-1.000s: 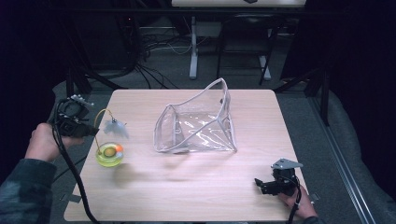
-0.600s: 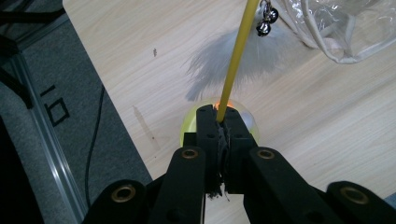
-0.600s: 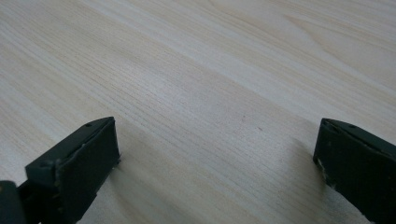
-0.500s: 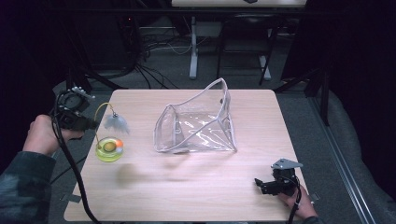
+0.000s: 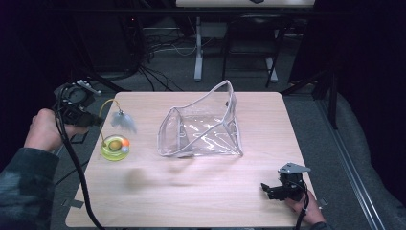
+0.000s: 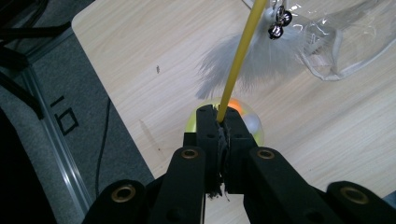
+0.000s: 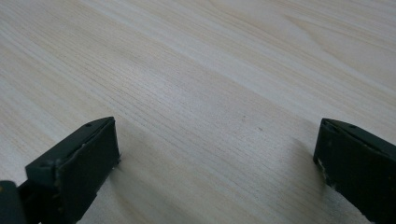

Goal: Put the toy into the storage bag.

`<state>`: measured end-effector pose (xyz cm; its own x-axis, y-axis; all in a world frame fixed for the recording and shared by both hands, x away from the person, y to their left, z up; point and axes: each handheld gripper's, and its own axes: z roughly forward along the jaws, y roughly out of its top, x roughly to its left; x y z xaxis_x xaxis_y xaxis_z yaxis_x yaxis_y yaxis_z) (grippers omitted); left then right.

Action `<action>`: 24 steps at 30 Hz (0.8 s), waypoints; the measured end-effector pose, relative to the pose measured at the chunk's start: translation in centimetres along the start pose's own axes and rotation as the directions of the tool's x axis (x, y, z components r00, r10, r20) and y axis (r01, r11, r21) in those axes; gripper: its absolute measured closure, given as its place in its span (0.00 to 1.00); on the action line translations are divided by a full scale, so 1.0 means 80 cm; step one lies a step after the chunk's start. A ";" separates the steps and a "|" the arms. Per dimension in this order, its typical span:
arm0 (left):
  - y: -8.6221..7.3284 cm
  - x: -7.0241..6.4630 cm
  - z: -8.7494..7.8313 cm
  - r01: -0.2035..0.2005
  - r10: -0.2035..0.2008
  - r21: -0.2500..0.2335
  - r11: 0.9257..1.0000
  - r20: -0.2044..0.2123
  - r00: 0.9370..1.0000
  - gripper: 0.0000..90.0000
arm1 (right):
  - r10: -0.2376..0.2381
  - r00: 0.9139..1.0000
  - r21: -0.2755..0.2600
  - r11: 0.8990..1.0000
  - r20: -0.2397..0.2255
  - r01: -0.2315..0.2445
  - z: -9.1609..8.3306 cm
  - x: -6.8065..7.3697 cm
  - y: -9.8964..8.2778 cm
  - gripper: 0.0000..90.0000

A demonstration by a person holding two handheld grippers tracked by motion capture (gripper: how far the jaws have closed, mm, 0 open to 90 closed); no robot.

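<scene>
Pinched the toy's point(image 5: 115, 146) yellow stem point(image 6: 237, 63) in the left gripper point(image 6: 219, 122) near the table's point(image 5: 201, 201) left edge, apparently lifted clear and bound for the clear pouch point(image 5: 203, 127) at centre, right gripper point(image 5: 274, 189) spread idle near the right front corner.

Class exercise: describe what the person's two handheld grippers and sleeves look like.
Both the left gripper and right gripper are black with two flat jaws. Brass-coloured rivets dot the left one; the right carries a grey three-cornered plate. Black cables trail from each. The left sleeve is dark camouflage.
</scene>
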<state>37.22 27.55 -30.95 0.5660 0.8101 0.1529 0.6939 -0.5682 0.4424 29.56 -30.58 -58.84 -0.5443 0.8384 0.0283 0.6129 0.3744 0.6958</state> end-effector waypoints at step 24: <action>0.039 0.001 -0.017 -0.035 0.035 0.008 0.999 -0.035 0.999 0.98 | 0.000 1.000 0.000 1.000 0.000 0.000 0.000 0.000 0.000 0.00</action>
<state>38.79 26.04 -28.39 0.5736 0.7945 0.1993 0.6772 -0.5969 0.4301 29.56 -30.58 -58.84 -0.5444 0.8384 0.0281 0.6129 0.3747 0.6957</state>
